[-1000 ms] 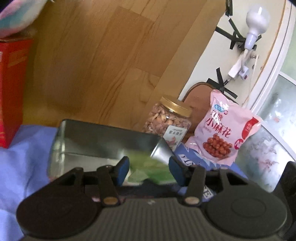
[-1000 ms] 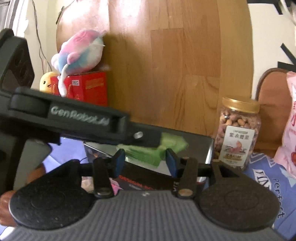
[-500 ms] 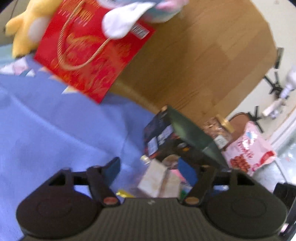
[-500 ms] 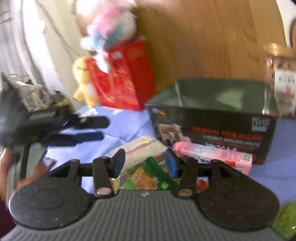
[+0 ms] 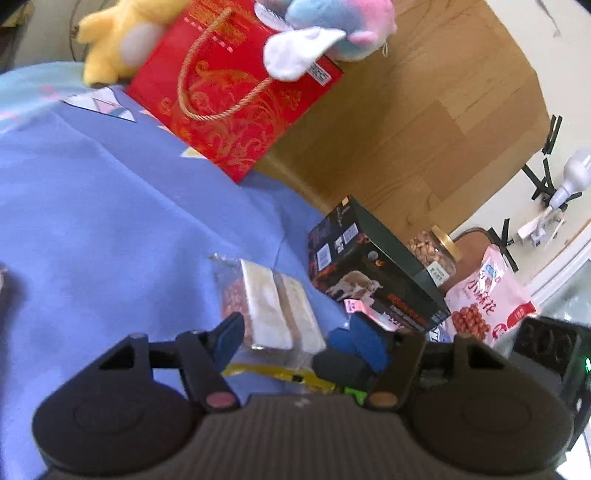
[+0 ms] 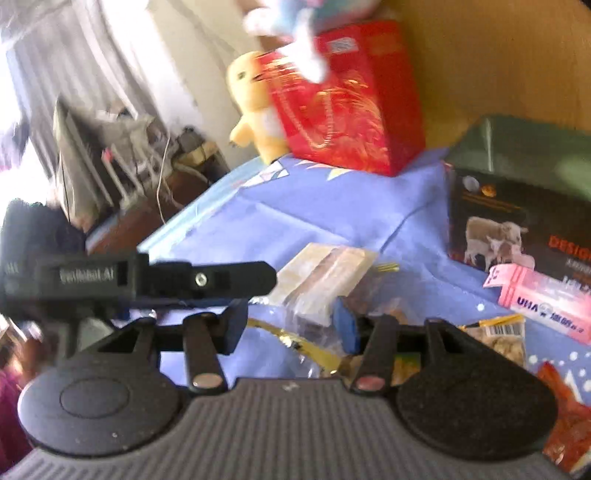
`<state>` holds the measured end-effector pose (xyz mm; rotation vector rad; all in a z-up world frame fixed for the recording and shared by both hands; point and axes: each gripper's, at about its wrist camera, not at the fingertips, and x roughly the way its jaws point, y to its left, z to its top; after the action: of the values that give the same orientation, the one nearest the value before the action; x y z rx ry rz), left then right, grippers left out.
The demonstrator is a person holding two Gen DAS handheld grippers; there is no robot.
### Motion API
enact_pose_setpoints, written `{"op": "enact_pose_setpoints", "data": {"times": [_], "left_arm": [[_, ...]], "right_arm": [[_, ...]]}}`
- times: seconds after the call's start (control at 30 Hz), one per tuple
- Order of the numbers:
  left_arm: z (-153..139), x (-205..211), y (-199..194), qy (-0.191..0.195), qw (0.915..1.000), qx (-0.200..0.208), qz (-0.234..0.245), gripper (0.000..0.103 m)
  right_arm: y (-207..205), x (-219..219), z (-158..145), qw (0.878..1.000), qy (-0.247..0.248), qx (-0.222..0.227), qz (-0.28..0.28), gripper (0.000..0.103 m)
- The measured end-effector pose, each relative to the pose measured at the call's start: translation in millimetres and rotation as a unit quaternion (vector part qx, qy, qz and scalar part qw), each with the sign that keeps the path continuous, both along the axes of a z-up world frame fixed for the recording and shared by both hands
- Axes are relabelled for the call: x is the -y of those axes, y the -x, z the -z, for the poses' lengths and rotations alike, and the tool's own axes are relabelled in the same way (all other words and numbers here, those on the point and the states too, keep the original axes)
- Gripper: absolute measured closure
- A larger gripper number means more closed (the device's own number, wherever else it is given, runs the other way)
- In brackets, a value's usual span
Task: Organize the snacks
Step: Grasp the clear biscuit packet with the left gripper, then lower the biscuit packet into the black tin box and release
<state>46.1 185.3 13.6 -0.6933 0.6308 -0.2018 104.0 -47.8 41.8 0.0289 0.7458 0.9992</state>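
Note:
A clear bag of pale bar snacks (image 5: 273, 306) lies on the blue cloth (image 5: 110, 229). My left gripper (image 5: 291, 341) is open, its blue pads on either side of the bag's near end. My right gripper (image 6: 291, 325) is open over the same bag (image 6: 325, 273); the left gripper's arm (image 6: 147, 277) crosses in front of it. A dark box (image 5: 373, 273) stands behind, with a pink packet (image 6: 543, 299) at its foot. A nut jar (image 5: 436, 251) and a pink peanut bag (image 5: 487, 299) stand further right.
A red gift bag (image 5: 236, 92) with a pastel plush (image 5: 332, 29) on top and a yellow plush (image 5: 122, 40) stands at the back against a wooden panel (image 5: 424, 110). Small snack packs (image 6: 506, 336) lie at the right. The cloth's left edge (image 6: 177, 221) drops off.
Both grippers swung from facing the box and a green packet to looking down at the cloth. The left gripper let go and opened wide, and both now sit over the clear snack bag.

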Motion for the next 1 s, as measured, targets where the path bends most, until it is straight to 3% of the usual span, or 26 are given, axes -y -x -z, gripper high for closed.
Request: {"op": "enact_pose_setpoints", "data": {"times": [0.07,0.13,0.3,0.4,0.5,0.73,0.83,1.0], "left_arm": [[-2.0,-7.1,0.6,-0.007,0.9998,0.008,-0.015,0.033],[-1.0,-11.4,-9.2,-0.002,0.9997,-0.001,-0.024,0.031],[11.8,-6.1,-29.5,-0.016,0.9995,-0.026,-0.004,0.03],[23.0,-2.3,-34.4,-0.007,0.9994,-0.033,0.004,0.039],[19.6,2.1,-31.4,-0.021,0.9991,-0.038,-0.002,0.044],[-26.8,23.4,-22.1,-0.045,0.9987,0.025,0.008,0.044],[-51.4,39.0,-44.6,-0.044,0.9974,0.047,0.032,0.044],[-80.8,79.4,-113.2,-0.035,0.9939,0.054,0.09,0.044]], "right_arm": [[16.9,-5.5,-1.0,0.997,0.043,0.061,-0.001,0.041],[26.6,-11.9,0.3,0.993,0.076,0.094,-0.016,0.033],[6.5,-32.1,14.0,0.989,0.116,0.089,-0.019,0.025],[-5.2,-46.1,25.9,0.989,0.131,0.065,-0.026,0.029],[6.0,-53.9,24.8,0.985,0.138,0.103,-0.011,0.042],[19.5,-21.3,-12.9,0.984,0.074,0.157,0.046,0.044],[4.0,-5.0,-30.9,0.978,0.069,0.182,0.079,0.044],[-49.2,28.3,-53.4,0.972,0.081,0.169,0.142,0.044]]}}
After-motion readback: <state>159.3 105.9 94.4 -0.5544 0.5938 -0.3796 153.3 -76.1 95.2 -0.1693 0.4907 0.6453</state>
